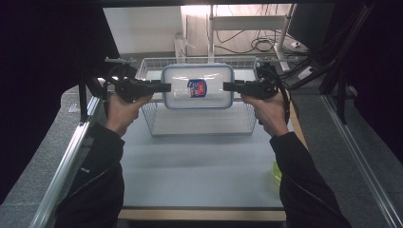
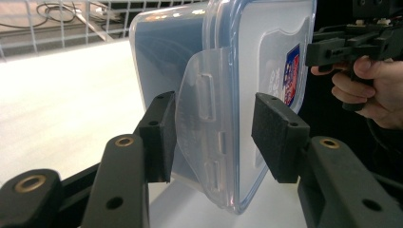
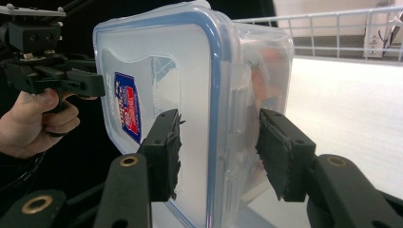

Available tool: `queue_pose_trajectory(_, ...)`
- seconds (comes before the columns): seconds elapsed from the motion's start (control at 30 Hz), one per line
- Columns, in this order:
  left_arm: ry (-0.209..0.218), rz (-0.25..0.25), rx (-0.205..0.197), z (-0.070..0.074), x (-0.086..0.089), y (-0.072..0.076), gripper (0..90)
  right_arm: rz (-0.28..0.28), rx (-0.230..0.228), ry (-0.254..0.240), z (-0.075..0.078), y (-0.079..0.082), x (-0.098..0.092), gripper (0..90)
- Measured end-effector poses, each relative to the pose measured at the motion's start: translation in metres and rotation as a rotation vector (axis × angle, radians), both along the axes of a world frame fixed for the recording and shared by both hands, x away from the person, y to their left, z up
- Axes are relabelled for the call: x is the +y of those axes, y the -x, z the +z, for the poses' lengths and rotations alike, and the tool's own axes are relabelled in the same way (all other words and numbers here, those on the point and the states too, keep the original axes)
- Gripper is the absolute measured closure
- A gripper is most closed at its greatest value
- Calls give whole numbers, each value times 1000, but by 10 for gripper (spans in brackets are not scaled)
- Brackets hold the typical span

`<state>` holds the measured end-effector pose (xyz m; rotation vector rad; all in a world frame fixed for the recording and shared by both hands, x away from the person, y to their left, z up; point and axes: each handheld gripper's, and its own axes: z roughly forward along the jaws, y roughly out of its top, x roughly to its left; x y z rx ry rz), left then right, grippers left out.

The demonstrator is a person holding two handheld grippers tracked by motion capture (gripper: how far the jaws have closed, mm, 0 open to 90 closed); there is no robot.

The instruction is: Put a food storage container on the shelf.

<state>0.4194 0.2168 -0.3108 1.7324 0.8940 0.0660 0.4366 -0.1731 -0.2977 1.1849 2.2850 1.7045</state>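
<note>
held above the wire basket on the table: a rigid, slick, seemingly light plastic lidded box, pinched at each short end by left tongs and right tongs, best gripped across the lid latches.

Dim, dark-edged, bright at far centre.
Glare washing out the table in both gripper views; soft, slightly blurred throughout; black at left and right.

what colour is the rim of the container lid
Blue, around the clear container lid; it shows best in the right gripper view.
</note>
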Motion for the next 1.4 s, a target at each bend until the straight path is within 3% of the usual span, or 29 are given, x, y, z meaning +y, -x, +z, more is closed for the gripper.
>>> queue_pose_trajectory(0.37,14,26,15,0,1,-26,512,-31,10,-9,4,-27,5,501)
queue_pose_trajectory(0.6,17,47,21,-5,-2,-33,508,-47,39,-22,-1,-39,4,495)
queue_pose_trajectory(0.8,-30,64,-19,-4,-7,-32,487,-42,44,-31,-2,-46,3,493)
queue_pose_trajectory(1.0,-75,88,-66,-5,-12,-30,444,-40,4,-5,-3,-46,4,482)
queue_pose_trajectory(1.2,-198,118,-95,-11,-21,-30,441,-56,3,12,-5,-46,4,459)
queue_pose_trajectory(1.23,-190,118,-89,-13,-21,-31,408,-64,8,11,-6,-47,4,448)
queue_pose_trajectory(1.3,-153,112,-69,-15,-20,-33,433,-74,14,-6,-8,-49,3,449)
queue_pose_trajectory(1.4,-149,110,-71,-16,-19,-34,435,-72,18,-7,-7,-50,3,450)
